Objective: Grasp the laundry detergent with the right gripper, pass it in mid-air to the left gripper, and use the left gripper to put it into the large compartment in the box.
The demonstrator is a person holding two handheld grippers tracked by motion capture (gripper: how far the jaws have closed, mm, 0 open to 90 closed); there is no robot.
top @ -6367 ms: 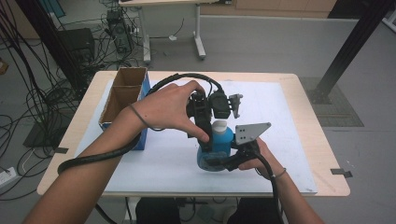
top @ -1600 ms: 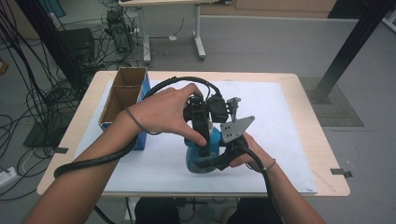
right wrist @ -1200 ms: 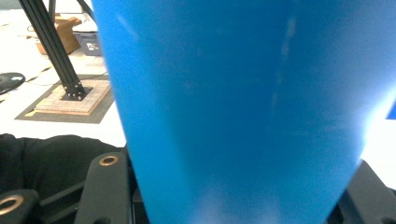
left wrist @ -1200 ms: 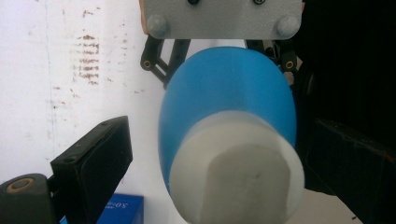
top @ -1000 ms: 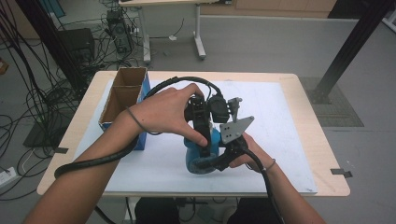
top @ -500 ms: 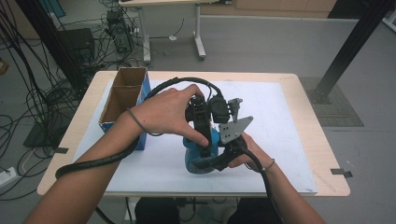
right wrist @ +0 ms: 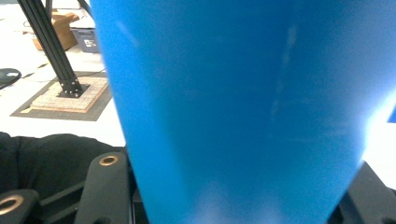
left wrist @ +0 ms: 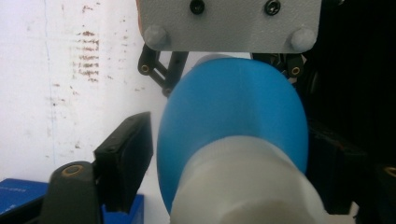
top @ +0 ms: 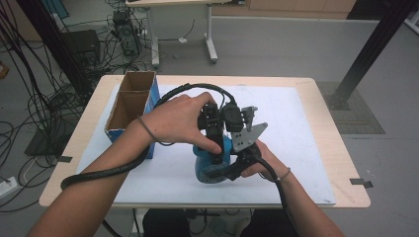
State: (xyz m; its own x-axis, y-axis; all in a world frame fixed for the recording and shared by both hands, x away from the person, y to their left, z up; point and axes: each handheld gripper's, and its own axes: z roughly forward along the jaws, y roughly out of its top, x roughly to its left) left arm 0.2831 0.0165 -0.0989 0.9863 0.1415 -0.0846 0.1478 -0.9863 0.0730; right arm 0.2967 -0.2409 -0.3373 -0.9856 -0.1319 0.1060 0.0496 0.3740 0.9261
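Blue bottle (top: pixel 210 165) in clenched right hand-held gripper (top: pixel 232 168); left hand-held gripper (top: pixel 213 140) just closing around its white cap (left wrist: pixel 243 182).

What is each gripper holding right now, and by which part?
The right gripper clamps the blue plastic bottle around its wide body. The left gripper has just been closing around the bottle's white cap; whether its pads press yet cannot be told.

You have one blue bottle (top: pixel 211 165) with one white cap (left wrist: pixel 247 182) on the table (top: pixel 316 98), and two grippers: your left gripper (top: pixel 211 129) and your right gripper (top: pixel 232 165) (one in each hand). There is one open cardboard box (top: pixel 129 106), with two compartments, and one white mat (top: pixel 291 128).
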